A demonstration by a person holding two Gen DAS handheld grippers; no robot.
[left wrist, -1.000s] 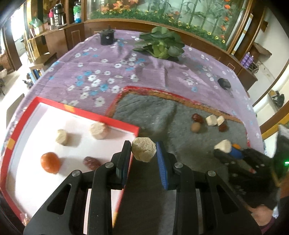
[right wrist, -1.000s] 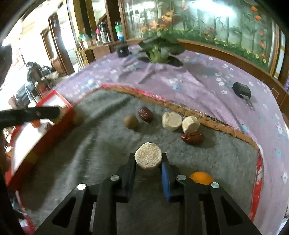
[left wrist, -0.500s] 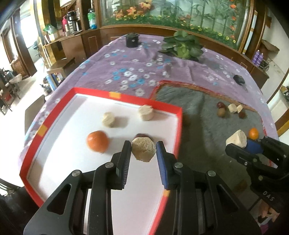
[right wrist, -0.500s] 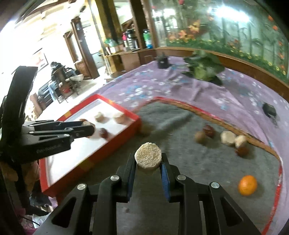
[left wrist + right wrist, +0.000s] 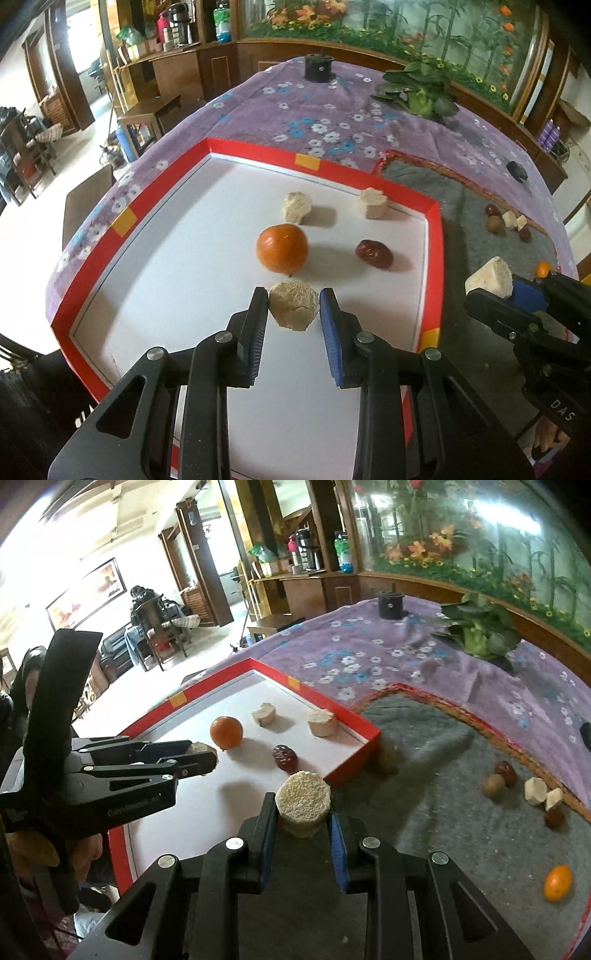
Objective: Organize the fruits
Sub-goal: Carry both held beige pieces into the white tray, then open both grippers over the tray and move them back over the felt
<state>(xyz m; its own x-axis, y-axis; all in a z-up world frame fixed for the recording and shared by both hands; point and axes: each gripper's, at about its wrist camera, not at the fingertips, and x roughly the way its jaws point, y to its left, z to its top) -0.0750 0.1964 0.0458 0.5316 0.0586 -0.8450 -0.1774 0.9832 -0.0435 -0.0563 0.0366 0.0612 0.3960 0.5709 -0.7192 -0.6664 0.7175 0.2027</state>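
My left gripper point(image 5: 294, 308) is shut on a beige lumpy chunk point(image 5: 293, 308) and hangs over the white floor of the red-rimmed tray point(image 5: 255, 151). In that tray lie an orange point(image 5: 282, 248), a dark red date point(image 5: 373, 254) and two pale chunks point(image 5: 297, 206) point(image 5: 373, 203). My right gripper point(image 5: 303, 814) is shut on a round pale slice point(image 5: 303, 806), above the grey mat point(image 5: 424, 812) just off the tray's near right corner. The left wrist view shows the right gripper point(image 5: 491, 284) at the right edge, with that slice point(image 5: 489, 277) in it. The left gripper point(image 5: 201, 758) shows at the left of the right wrist view.
On the grey mat lie a date point(image 5: 506, 771), a brown round fruit point(image 5: 493, 784), two pale chunks point(image 5: 535, 791), a dark fruit point(image 5: 554, 818) and a small orange point(image 5: 557, 883). A leafy green point(image 5: 476, 635) and a black cup point(image 5: 390, 603) stand on the purple floral cloth point(image 5: 369, 653).
Both grippers have travelled left with their pieces still held. The left went from the mat's edge to over the tray floor; the right went from mid-mat to near the tray's corner.
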